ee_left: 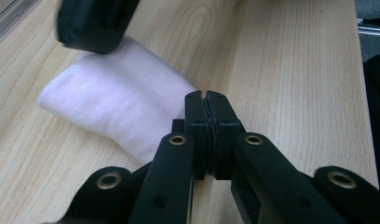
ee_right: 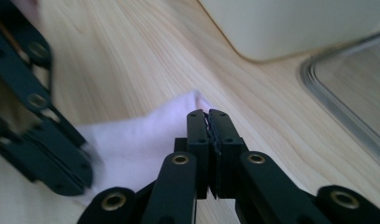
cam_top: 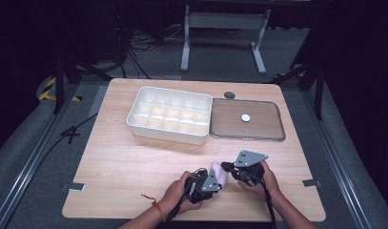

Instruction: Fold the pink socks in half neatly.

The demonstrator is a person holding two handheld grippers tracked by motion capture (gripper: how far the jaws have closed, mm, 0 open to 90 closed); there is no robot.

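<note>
Wooden table point(cam_top: 134, 162) — one pink sock point(ee_left: 117, 100), two grippers, jaws closed on it.

Wooden table point(cam_top: 134, 162); on it: white compartment box point(cam_top: 170, 114), clear tray point(cam_top: 247, 119), pale pink cloth point(cam_top: 220, 175), grey disc point(cam_top: 229, 95).

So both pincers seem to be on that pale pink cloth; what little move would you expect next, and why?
Probably a short lift and pull apart to spread it. The left gripper and the right gripper are each shut at an edge of the pink cloth, which lies bunched on the table in front of the white divided box.
</note>
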